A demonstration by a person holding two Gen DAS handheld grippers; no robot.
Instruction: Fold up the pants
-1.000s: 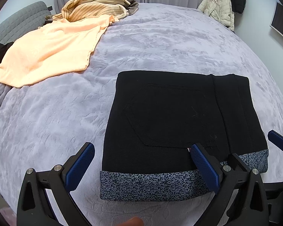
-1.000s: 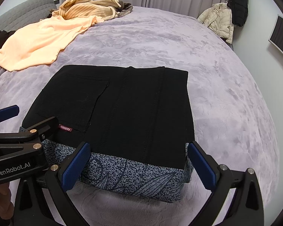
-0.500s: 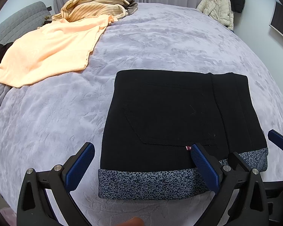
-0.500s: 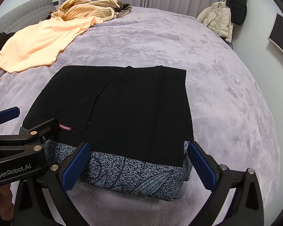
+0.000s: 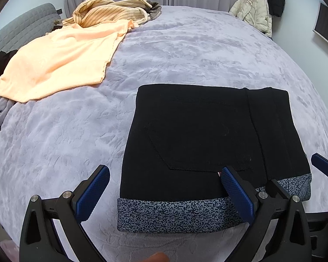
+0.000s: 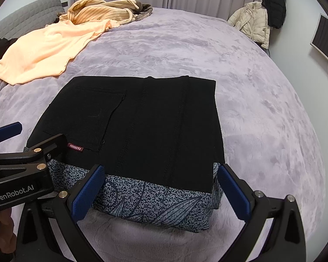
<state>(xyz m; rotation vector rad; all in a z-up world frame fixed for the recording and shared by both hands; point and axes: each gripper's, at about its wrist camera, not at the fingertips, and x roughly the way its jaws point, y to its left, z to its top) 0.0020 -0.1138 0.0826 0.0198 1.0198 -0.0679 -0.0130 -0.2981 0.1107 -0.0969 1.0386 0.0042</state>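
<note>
pants (image 5: 207,135) barely nearer — left gripper (image 5: 164,192), right gripper (image 6: 159,192) agape

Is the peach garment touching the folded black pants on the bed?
Apart. The left wrist view shows bare lilac blanket between the peach garment and the pants.

A peach knit top (image 5: 59,59) lay on the lavender plush bedspread (image 5: 185,50), touching a crumpled tan striped garment (image 5: 111,11); a cream puffer jacket (image 5: 254,11) hung beyond.
</note>
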